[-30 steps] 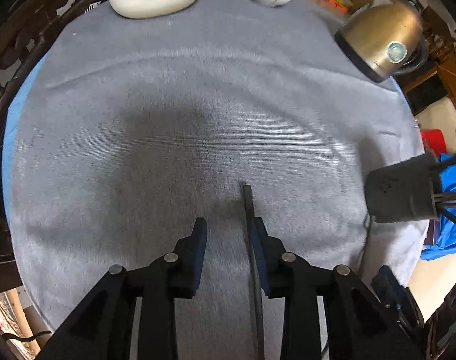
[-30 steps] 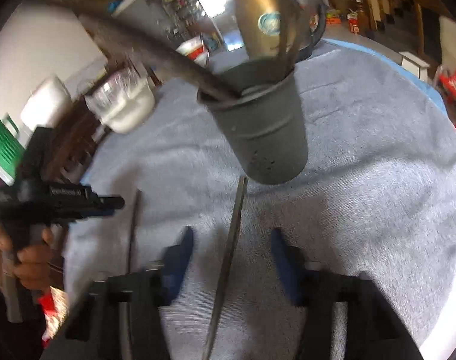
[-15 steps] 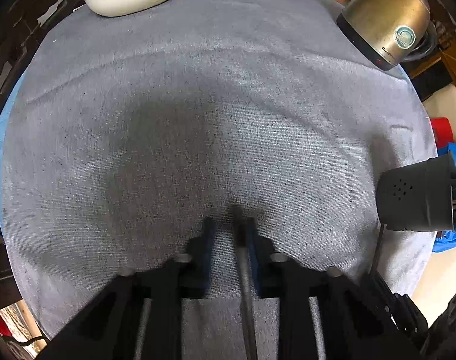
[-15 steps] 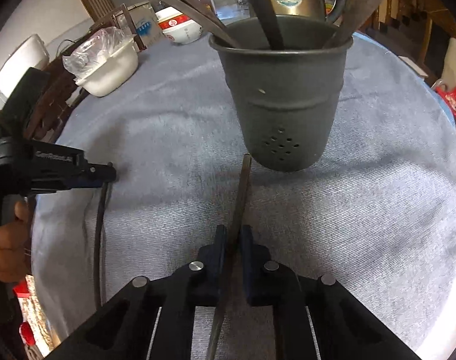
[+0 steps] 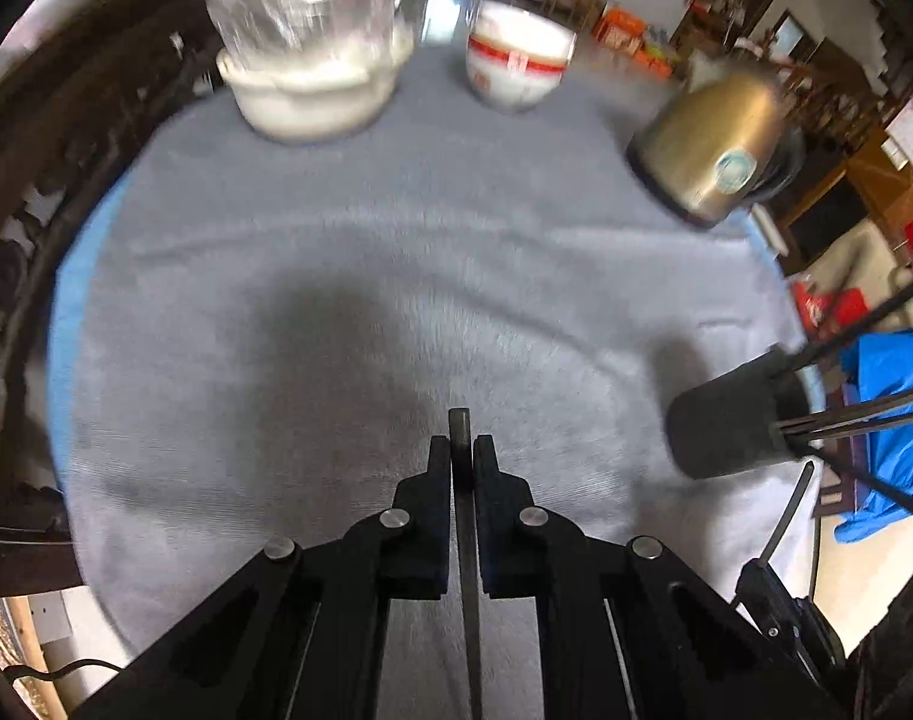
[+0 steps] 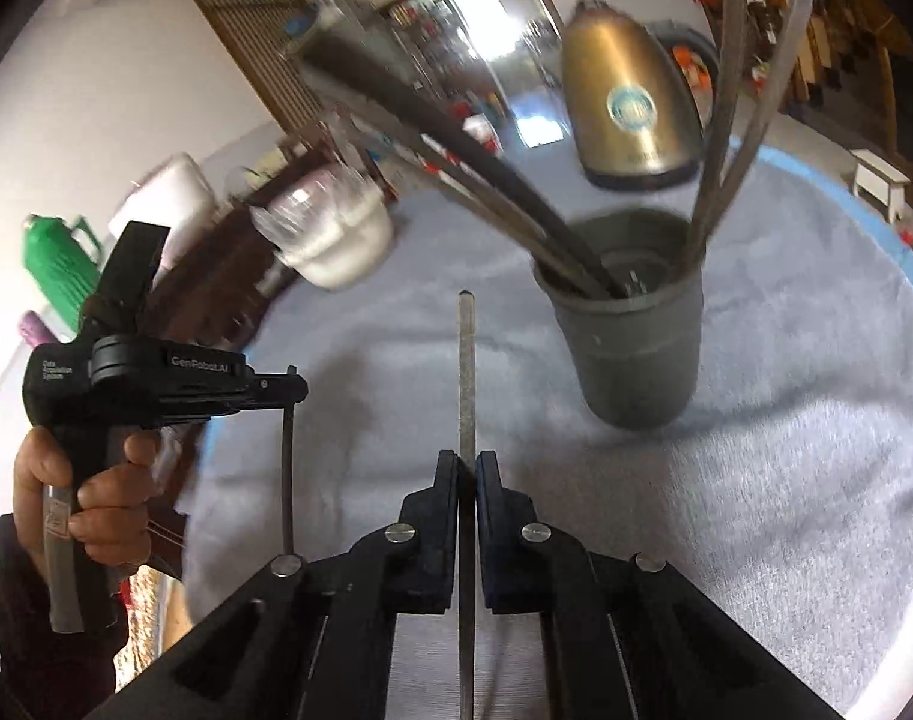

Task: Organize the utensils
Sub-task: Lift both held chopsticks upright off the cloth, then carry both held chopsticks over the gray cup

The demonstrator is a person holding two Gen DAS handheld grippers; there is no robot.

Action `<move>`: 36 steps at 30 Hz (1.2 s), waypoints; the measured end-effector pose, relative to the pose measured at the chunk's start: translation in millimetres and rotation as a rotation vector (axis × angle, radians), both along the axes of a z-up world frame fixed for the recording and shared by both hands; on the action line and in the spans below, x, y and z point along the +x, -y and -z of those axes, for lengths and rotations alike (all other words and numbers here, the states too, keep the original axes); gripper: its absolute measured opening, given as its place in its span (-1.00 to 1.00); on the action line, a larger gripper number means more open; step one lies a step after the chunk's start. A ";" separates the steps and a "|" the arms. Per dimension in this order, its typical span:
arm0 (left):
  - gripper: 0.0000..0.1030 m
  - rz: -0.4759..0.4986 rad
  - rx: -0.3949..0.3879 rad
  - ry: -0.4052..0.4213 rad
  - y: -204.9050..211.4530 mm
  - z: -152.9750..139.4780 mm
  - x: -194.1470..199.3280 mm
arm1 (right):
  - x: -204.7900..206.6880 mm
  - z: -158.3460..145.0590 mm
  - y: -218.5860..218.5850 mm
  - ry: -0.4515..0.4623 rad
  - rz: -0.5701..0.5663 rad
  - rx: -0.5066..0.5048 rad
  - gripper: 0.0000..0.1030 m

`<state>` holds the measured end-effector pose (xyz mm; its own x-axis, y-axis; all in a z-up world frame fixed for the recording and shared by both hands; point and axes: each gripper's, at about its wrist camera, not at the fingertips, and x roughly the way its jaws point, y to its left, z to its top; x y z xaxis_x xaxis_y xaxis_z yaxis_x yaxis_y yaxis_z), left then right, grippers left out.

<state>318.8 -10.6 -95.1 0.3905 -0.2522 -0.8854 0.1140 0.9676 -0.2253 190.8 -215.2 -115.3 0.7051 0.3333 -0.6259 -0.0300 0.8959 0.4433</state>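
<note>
My left gripper [image 5: 461,450] is shut on a thin dark chopstick [image 5: 460,426], whose tip pokes just past the fingertips, lifted above the grey cloth. My right gripper [image 6: 468,459] is shut on another thin grey chopstick [image 6: 467,372] that points up toward the back. The dark grey utensil holder [image 6: 636,354] stands just right of its tip and holds several long utensils. The holder also shows at the right of the left wrist view [image 5: 726,426]. The left gripper [image 6: 276,387] shows in the right wrist view with its chopstick [image 6: 287,468] hanging down.
A gold kettle [image 5: 714,150] stands at the back right of the round table [image 5: 276,240]. A white tub with a clear plastic cover [image 5: 312,84] and a red-banded bowl [image 5: 516,60] stand at the back. Blue cloth [image 5: 894,414] lies beyond the right edge.
Both grippers closed on their chopsticks and lifted them off the cloth. The right chopstick now points up beside the holder.
</note>
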 end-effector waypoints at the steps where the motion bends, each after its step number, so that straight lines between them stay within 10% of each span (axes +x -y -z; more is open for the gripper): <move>1: -0.87 -0.001 -0.006 0.022 -2.3 -8.7 -2.3 | -4.4 -5.5 1.0 0.023 0.001 0.005 -0.88; 14: -0.87 0.020 -0.070 0.278 -7.8 -106.8 -65.5 | -36.2 -63.0 17.4 0.236 0.068 0.020 -0.88; 36: -0.87 0.030 0.079 0.478 34.7 -151.9 -89.9 | -41.2 -104.5 32.2 0.367 0.106 0.036 -0.88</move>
<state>228.9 -45.3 56.8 0.7518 -0.2092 -0.6254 0.2152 0.9743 -0.0672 149.5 -247.5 -10.8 0.9117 0.2639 -0.3149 -0.1005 0.8865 0.4517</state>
